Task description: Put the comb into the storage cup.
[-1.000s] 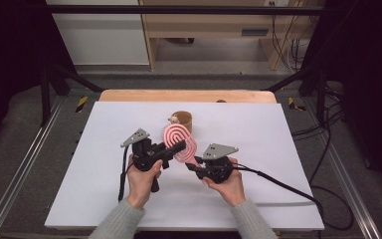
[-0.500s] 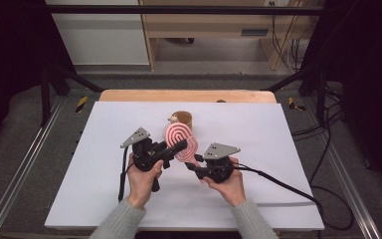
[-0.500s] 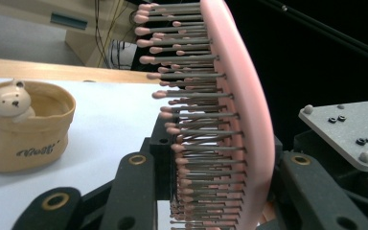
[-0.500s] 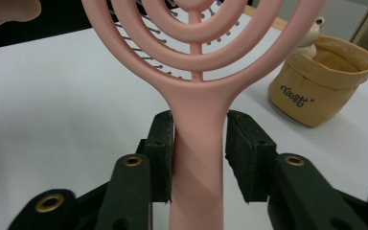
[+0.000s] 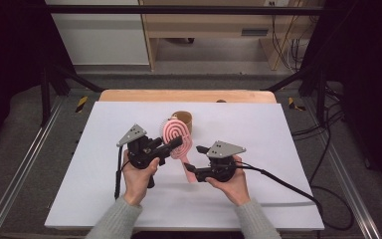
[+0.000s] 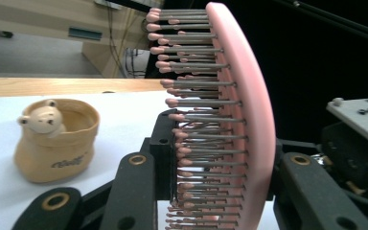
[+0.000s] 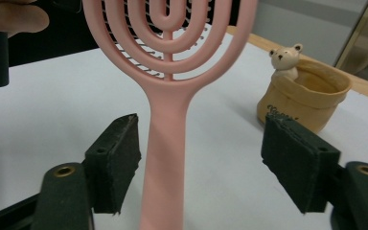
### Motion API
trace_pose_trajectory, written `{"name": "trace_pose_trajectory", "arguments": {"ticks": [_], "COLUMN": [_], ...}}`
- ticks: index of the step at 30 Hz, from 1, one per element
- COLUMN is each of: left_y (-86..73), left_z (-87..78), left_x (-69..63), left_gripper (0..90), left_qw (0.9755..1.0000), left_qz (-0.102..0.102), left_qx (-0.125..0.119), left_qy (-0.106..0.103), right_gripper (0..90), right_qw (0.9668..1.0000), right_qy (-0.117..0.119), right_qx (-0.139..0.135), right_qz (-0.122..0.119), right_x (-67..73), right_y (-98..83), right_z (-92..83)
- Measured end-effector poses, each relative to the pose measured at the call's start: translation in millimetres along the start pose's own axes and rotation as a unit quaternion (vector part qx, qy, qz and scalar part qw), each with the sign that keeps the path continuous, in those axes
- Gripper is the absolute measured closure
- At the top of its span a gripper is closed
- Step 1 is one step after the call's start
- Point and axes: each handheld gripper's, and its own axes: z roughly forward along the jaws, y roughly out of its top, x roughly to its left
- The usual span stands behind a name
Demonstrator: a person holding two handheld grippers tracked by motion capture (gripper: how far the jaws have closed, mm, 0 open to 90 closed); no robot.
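A pink hairbrush (image 5: 176, 137) is held above the white table, its oval head up and its handle pointing down toward me. My left gripper (image 5: 176, 143) is shut on the head: in the left gripper view one jaw presses the bristles and the other the back of the hairbrush (image 6: 249, 120). My right gripper (image 5: 193, 159) is open, its jaws having just been opening. In the right gripper view the brush handle (image 7: 165, 124) stands between the pads (image 7: 117, 143) without touching them.
A small tan fabric pouch with a bear figure (image 5: 183, 119) stands just behind the brush, also in the left gripper view (image 6: 57, 139). The white sheet (image 5: 278, 139) covers the table; a wooden strip (image 5: 189, 95) runs along the far edge.
The right gripper's jaws have spread apart off the brush handle. Both hands and the brush have stayed where they were.
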Motion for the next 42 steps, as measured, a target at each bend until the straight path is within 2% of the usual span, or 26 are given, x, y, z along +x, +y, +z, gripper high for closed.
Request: {"name": "trace_pose_trajectory", "arguments": {"ticks": [3, 10, 15, 17, 25, 30, 36, 42], "left_y": [2.4, 8.2, 13.0, 15.4, 24.0, 28.8, 32.8, 38.2], "left_z": [-2.0, -6.0, -7.3, -8.4, -15.0, -18.1, -19.2, -19.5], "left_x": [3.9, 8.2, 9.4, 10.0, 11.9, 12.3, 12.3, 10.5], "left_gripper": [62.6, 62.6, 62.6, 62.6, 62.6, 62.6, 62.6, 62.6], "left_qw": [1.0000, 0.9997, 0.9994, 0.9992, 0.9989, 0.9985, 0.9983, 0.9980], "left_qz": [0.000, 0.008, 0.018, 0.020, 0.023, 0.030, 0.033, 0.039], "left_qx": [-0.001, -0.001, 0.002, 0.002, -0.003, -0.005, -0.006, -0.006], "left_qy": [0.008, 0.024, 0.031, 0.034, 0.041, 0.045, 0.048, 0.049], "right_gripper": [22.4, 11.0, 4.5, 2.1, 0.3, 0.3, 0.2, 0.3], "right_qw": [0.9998, 0.9991, 0.9979, 0.9972, 0.9950, 0.9927, 0.9918, 0.9891], "right_qy": [-0.004, -0.023, -0.046, -0.054, -0.064, -0.079, -0.089, -0.105], "right_qx": [-0.013, -0.020, -0.013, 0.000, 0.016, 0.026, 0.029, 0.038], "right_qz": [0.011, 0.031, 0.044, 0.052, 0.075, 0.088, 0.088, 0.096], "right_x": [-3.2, -17.7, -25.8, -29.8, -44.1, -53.6, -60.5, -67.8], "right_y": [-0.9, -8.0, -15.9, -19.4, -34.1, -43.7, -52.1, -61.0], "right_z": [-3.3, -14.2, -19.0, -20.8, -29.8, -39.0, -47.8, -56.8]}}
